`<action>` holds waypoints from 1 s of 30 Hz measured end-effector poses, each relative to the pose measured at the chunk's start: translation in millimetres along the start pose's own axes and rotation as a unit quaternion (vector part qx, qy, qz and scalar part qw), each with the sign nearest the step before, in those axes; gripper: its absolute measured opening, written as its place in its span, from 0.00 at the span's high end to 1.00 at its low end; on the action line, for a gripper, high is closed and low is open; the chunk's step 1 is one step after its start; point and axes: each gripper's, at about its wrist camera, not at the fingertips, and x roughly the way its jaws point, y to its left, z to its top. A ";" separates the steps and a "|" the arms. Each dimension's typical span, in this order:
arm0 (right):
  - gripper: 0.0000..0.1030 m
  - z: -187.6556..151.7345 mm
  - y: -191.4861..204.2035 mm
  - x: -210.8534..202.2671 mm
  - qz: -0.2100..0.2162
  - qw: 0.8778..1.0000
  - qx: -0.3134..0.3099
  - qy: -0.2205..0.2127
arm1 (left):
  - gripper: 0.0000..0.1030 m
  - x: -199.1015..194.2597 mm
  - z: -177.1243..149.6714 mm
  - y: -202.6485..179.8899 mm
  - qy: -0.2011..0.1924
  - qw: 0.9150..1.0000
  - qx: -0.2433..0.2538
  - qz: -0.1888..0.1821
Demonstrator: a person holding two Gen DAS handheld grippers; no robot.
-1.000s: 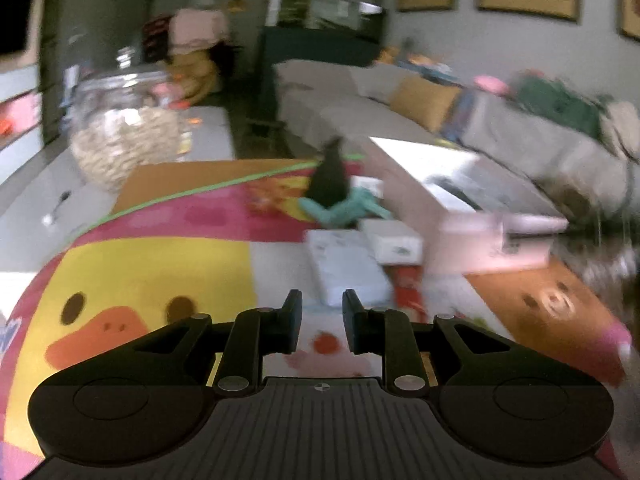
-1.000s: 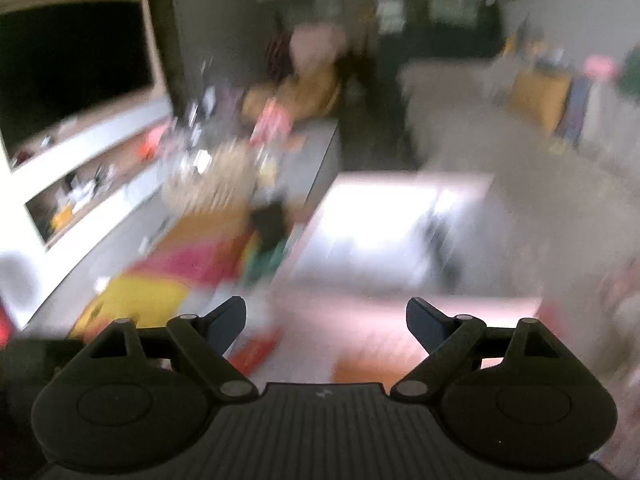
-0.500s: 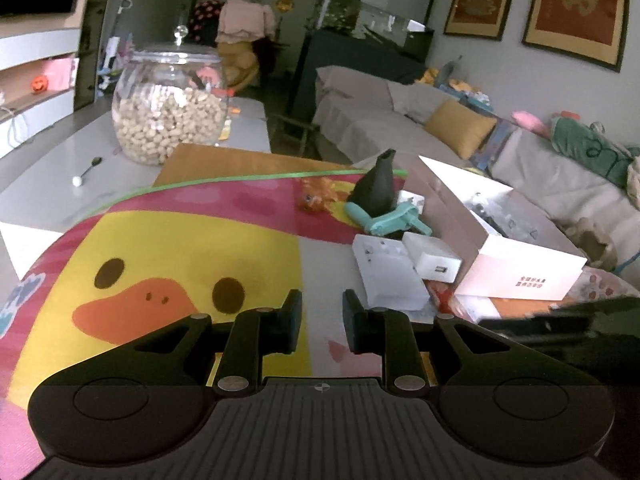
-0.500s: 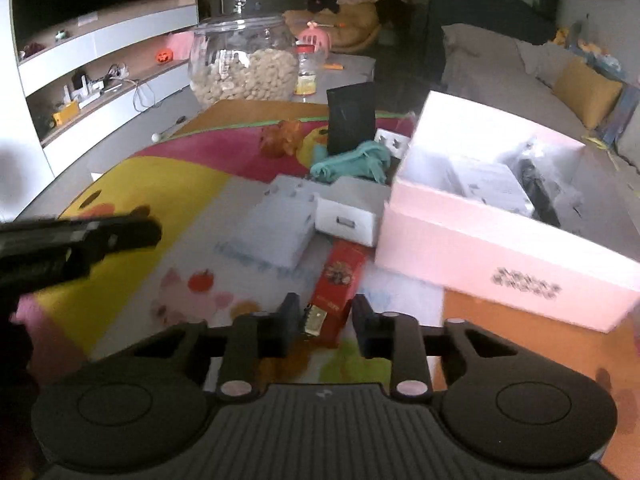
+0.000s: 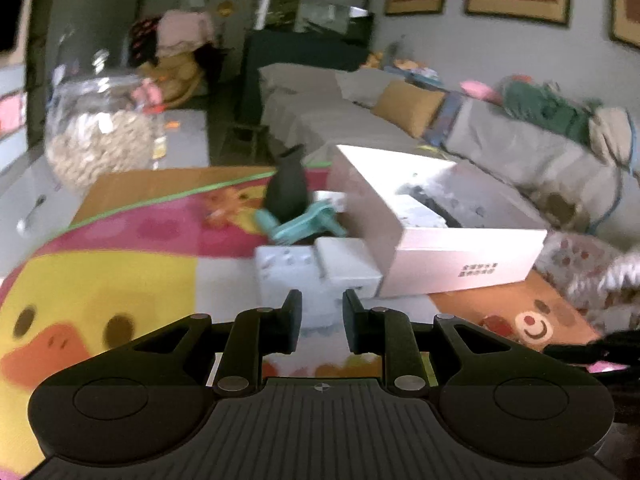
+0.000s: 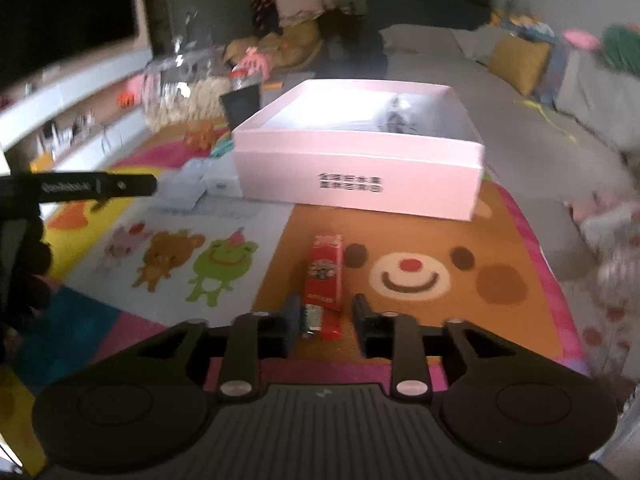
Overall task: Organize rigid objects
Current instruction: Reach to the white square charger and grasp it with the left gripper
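Right wrist: red lighter [image 6: 326,280] lies between right gripper's [image 6: 326,322] parted fingers.

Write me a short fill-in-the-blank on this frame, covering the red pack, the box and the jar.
1. The red pack lies on the mat's ____ face picture.
2. The right gripper has the pack's near end ____ its fingers.
3. The pink box has its top ____.
4. The glass jar stands to the ____ of the box in both views.

Missing words: bear; between; open; left

One pink box [image 6: 356,184] – one red lighter [image 6: 326,280] – one jar [image 5: 98,136].
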 end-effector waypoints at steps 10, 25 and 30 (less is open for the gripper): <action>0.40 -10.5 -7.0 -2.5 0.007 1.000 0.022 -0.019 | 0.71 40.5 -8.0 -36.6 0.004 0.983 0.156 0.093; 0.37 -11.9 -4.2 -1.9 0.008 1.000 0.022 -0.021 | 0.73 96.7 58.7 10.6 0.052 0.996 0.032 0.058; 0.35 -11.8 -5.1 -1.8 0.012 0.999 0.023 -0.021 | 0.77 124.8 64.0 12.4 0.086 0.995 0.049 0.025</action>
